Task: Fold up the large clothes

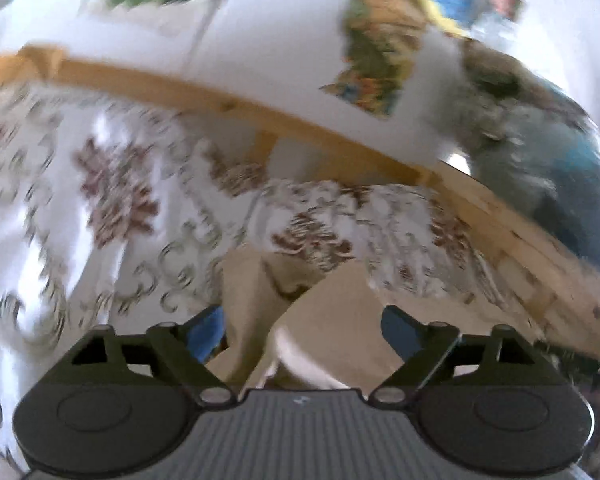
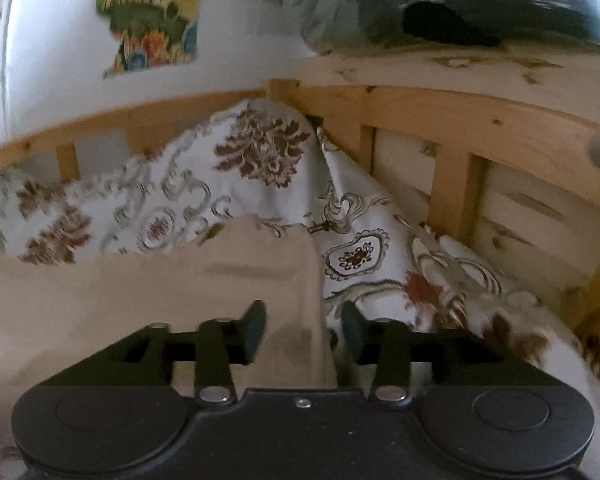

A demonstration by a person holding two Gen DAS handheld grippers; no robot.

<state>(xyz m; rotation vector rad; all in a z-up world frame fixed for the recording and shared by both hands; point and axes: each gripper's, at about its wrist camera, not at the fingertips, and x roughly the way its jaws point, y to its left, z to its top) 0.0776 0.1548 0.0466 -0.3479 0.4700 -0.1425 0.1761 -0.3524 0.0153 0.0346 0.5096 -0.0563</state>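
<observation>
Left wrist view: the left gripper [image 1: 300, 330] has its jaws spread wide, and a bunched fold of the beige garment [image 1: 332, 320] rises between them without either blue-padded finger [image 1: 206, 334] pressing on it; a strip of its white inner side shows close to the gripper body. The garment lies on a bedspread [image 1: 112, 184] printed with brown medallions and grey scrolls, which covers the bed. Beyond it, a pale wooden bed rail [image 1: 260, 118] crosses the picture along the far edge of the bed, with a white wall behind that carries colourful pictures [image 1: 374, 56]. A grey-green furry thing [image 1: 536, 132], too blurred to name, sits past the far right corner of the frame.

Right wrist view: the right gripper [image 2: 302, 324] has its jaws partly apart. The right edge of the beige garment [image 2: 148, 300] runs up between them, near the left finger [image 2: 254, 326], but the pads do not clamp it, and the other finger stands over the bedspread [image 2: 364, 256]. The garment spreads flat from there toward the left edge of the bed. The bedspread heaps up against the slatted wooden bed frame [image 2: 452, 120] at the far right corner, where the furry thing [image 2: 440, 4] rests on top.
</observation>
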